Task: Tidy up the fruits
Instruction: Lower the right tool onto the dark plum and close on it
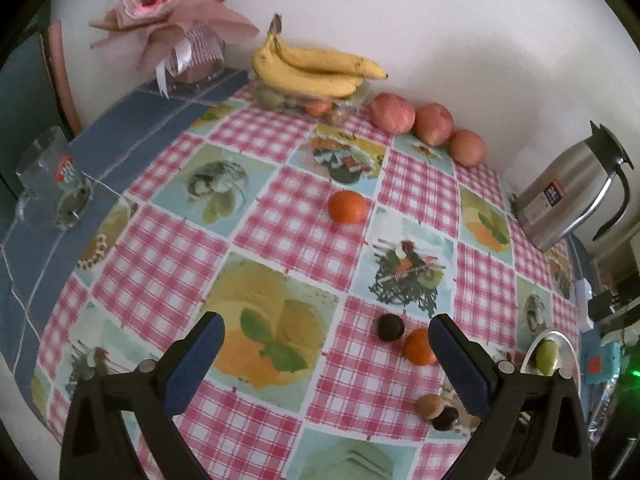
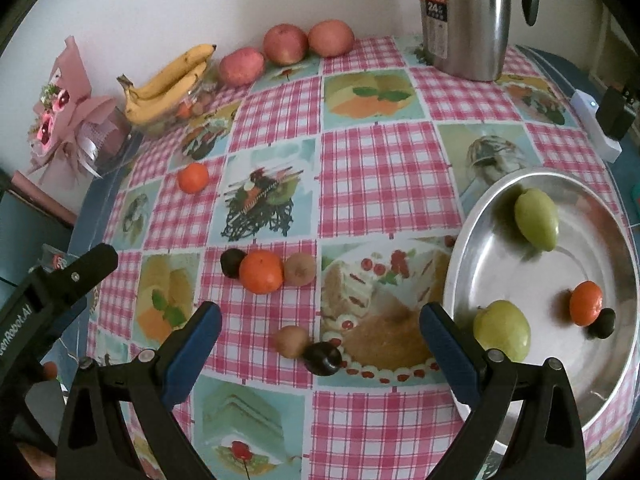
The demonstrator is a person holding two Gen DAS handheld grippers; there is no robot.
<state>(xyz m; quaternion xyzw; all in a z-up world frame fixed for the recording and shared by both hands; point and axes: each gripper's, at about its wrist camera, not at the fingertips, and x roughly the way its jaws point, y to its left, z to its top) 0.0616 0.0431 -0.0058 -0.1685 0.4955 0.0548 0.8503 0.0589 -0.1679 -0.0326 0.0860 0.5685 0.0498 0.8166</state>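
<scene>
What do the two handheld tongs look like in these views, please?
Both the left tongs and the right tongs have black angular plastic arms with silver pivot screws and flat blue fingers. The right view shows white lettering on the left unit's black body.

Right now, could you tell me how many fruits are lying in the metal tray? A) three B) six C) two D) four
D: the metal tray holds a green fruit, a green apple, an orange and a dark fruit.
</scene>
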